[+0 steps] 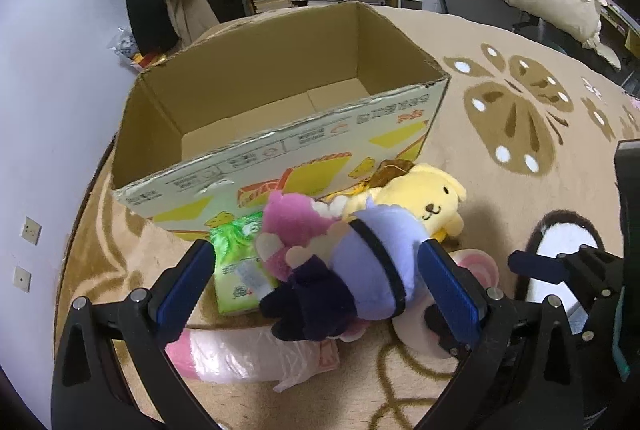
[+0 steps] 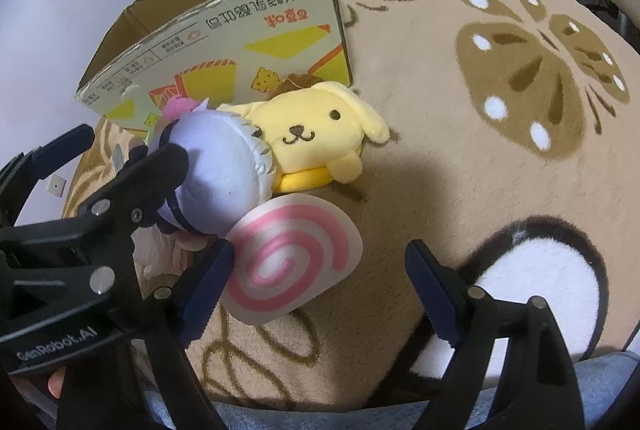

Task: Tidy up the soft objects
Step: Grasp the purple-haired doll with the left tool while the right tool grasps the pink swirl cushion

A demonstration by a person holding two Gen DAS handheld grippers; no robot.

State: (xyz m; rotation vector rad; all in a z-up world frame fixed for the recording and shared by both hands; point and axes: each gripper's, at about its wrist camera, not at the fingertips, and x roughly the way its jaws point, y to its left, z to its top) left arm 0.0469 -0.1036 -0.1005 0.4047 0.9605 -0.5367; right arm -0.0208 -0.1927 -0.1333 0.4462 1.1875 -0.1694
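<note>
Left tongs [image 1: 320,282]: pinching one lavender plush doll [image 1: 360,262], lifted clear of the pile for the box.
Right tongs [image 2: 320,290]: spread, empty, poised over one pink-swirl plush [image 2: 292,262].
Cardboard box [image 1: 280,150]: one, open, just behind.
Yellow dog plush [image 2: 316,134]: one, on the carpet [image 2: 440,190].

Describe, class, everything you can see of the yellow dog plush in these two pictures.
The yellow dog plush is a soft fabric toy with floppy ears, black dot eyes, a small embroidered nose and mouth, and stubby paws. It lies on a flat yellow base on the beige rug, just in front of the cardboard box, face turned toward the cameras. The purple doll overlaps its left side in the right wrist view; whether they touch is unclear. Neither gripper holds it.
</note>
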